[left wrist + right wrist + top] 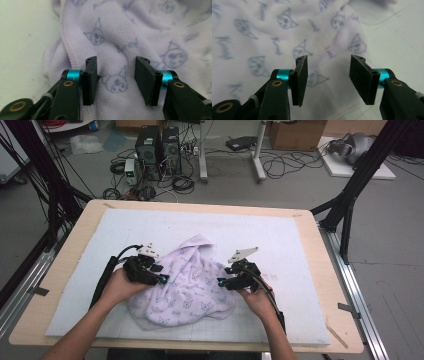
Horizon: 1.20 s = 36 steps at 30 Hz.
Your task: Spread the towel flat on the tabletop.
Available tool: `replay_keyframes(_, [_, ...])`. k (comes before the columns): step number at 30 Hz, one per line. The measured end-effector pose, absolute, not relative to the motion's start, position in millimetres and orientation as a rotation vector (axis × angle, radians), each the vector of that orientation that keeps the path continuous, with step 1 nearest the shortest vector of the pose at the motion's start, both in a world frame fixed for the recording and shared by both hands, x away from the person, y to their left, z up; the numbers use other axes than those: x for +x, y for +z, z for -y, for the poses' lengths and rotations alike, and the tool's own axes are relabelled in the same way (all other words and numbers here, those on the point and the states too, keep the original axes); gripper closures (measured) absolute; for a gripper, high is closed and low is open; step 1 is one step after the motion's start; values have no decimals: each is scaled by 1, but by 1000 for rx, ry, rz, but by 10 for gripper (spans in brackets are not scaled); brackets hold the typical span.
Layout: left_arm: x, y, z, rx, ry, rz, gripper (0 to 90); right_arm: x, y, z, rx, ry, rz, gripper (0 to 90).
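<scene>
A pale lilac towel lies crumpled in a loose heap on the white mat, near the middle of the table and toward the person's side. It is printed all over with small blue-grey cartoon cat-like faces and short script words. One corner sticks up and away toward the far side as a rounded flap, while the bulk bunches into soft folds with a rounded lower edge at the front. In the left gripper view the towel shows a stitched hem running down its left side and a fold ridge. In the right gripper view the towel lies flatter, its hemmed edge at lower right
</scene>
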State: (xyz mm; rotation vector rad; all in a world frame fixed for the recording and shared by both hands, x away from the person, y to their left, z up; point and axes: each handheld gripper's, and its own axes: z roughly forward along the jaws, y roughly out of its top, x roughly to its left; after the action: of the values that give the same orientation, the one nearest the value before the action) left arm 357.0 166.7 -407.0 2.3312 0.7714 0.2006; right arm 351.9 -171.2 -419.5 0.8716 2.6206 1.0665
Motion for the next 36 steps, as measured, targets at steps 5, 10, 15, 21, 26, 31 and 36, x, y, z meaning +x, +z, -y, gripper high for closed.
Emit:
replay_keyframes(5, [363, -415, -167, 2365, 155, -789, 698, 360, -434, 165, 904, 978, -2641, 617])
replay_keyframes(10, [361, -409, -173, 2330, 131, -803, 793, 359, -434, 164, 894, 1006, -2657, 871])
replay_keyframes(15, [349, -391, -194, 2225, 147, -813, 800, 352, -425, 172, 884, 1033, -2674, 878])
replay_keyframes(21, [322, -380, -225, 2166, 183, -828, 801, 330, -402, 188, 838, 1124, -2644, 879])
replay_keyframes(26, [294, -384, -242, 2155, 171, -828, 801, 309, -400, 190, 789, 1157, -2670, 878])
replay_keyframes(31, [274, -398, -256, 2160, 133, -848, 799, 292, -405, 182, 725, 1142, -2735, 874])
replay_keyframes(36, [280, -386, -254, 2140, 126, -830, 667, 298, -394, 177, 714, 1225, -2705, 733])
